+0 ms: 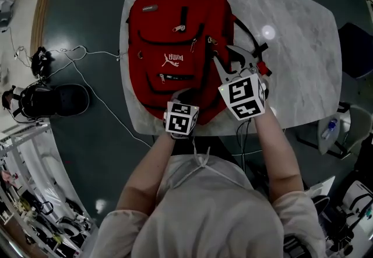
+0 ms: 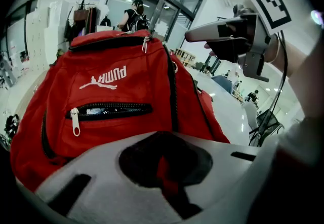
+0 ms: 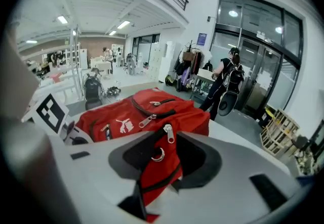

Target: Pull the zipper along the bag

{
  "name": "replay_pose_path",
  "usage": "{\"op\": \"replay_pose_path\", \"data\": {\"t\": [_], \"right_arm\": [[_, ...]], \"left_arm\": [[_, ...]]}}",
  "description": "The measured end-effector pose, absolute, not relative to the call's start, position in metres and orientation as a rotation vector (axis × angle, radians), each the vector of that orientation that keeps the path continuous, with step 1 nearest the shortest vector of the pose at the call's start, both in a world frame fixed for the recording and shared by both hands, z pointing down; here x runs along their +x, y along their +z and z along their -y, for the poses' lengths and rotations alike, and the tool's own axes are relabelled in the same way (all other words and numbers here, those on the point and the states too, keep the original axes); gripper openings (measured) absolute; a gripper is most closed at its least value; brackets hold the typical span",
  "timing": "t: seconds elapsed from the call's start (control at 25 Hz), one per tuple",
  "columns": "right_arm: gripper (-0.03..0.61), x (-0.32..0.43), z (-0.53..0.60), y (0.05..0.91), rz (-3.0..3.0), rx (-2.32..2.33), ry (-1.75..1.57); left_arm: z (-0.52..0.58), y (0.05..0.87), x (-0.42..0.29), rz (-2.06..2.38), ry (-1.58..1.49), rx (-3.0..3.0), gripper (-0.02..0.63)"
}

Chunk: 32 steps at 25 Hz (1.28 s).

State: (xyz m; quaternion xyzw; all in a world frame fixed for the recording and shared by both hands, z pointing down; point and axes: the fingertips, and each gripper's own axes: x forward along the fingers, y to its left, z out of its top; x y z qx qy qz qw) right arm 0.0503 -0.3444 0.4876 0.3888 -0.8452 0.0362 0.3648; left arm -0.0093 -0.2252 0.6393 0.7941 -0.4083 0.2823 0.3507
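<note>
We see the red backpack [image 1: 175, 47] lying flat on the marble table [image 1: 303, 47], filling the table's 9 o'clock half with its top toward 12 o'clock. Our left gripper [image 2: 167, 172] sits at the backpack's 6 o'clock edge, its jaws drawn close on a fold of red cloth there. Our right gripper [image 3: 159, 160] hangs at the 3 o'clock flank with jaws spread wide and pressing on nothing. Between them we look at the side panel, where a silver zipper pull [image 3: 168, 133] hangs at 12 o'clock above a small metal ring [image 3: 158, 154]. We judge the backpack soft and light: the cloth will bunch and slide on the smooth stone rather than resist, so the pinch at 6 o'clock gives the slider something to run against. The zipper pull looks thin, flat and slick, and likely to swing away. We would take it across its flat faces, close to the slider, and draw in line with the teeth, not sideways.
</note>
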Motion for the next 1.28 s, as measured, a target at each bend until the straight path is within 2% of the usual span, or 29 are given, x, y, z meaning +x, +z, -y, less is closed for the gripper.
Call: {"op": "replay_pose_path", "data": {"t": [0.12, 0.44, 0.8, 1.28], "right_arm": [[0.129, 0.053, 0.327, 0.481, 2.206, 1.027, 0.126], [0.044, 0.065, 0.286, 0.456, 2.3, 1.255, 0.28], [0.037, 0.055, 0.243, 0.407, 2.442, 1.39, 0.364], [0.032, 0.035, 0.232, 0.322, 2.587, 1.439, 0.124]], "left_arm": [[0.223, 0.623, -0.011, 1.115, 0.712, 2.116, 0.02], [0.238, 0.528, -0.017, 1.308, 0.533, 2.265, 0.02], [0.244, 0.397, -0.024, 1.423, 0.284, 2.433, 0.02], [0.228, 0.291, -0.038, 1.465, 0.037, 2.648, 0.02]]}}
